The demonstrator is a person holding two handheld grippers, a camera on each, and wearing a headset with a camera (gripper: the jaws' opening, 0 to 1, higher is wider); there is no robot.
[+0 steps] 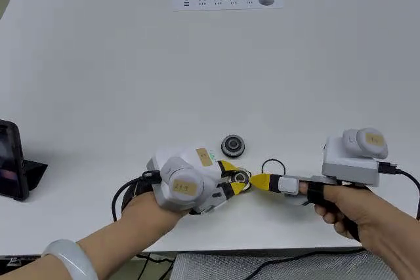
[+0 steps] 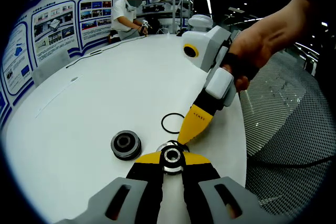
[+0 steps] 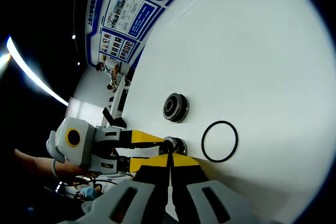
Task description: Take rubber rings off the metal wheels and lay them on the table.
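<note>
My left gripper (image 1: pixel 237 179) is shut on a small metal wheel (image 1: pixel 242 176), which sits just above the table between its yellow jaws (image 2: pixel 172 157). My right gripper (image 1: pixel 253 181) comes in from the right with its jaws shut, and its yellow tips (image 2: pixel 185 137) touch the wheel's rim (image 3: pixel 177 144). I cannot tell whether a rubber ring is pinched between them. A loose black rubber ring (image 1: pixel 273 166) lies flat on the table just beyond the right gripper's tips. A second wheel (image 1: pixel 233 145), dark-rimmed, lies on its own behind them.
A white power strip (image 1: pixel 228 1) lies at the table's far side. A dark device on a stand (image 1: pixel 12 160) is at the left edge. The table's front edge (image 1: pixel 262 246) runs close under both hands, with cables trailing off it.
</note>
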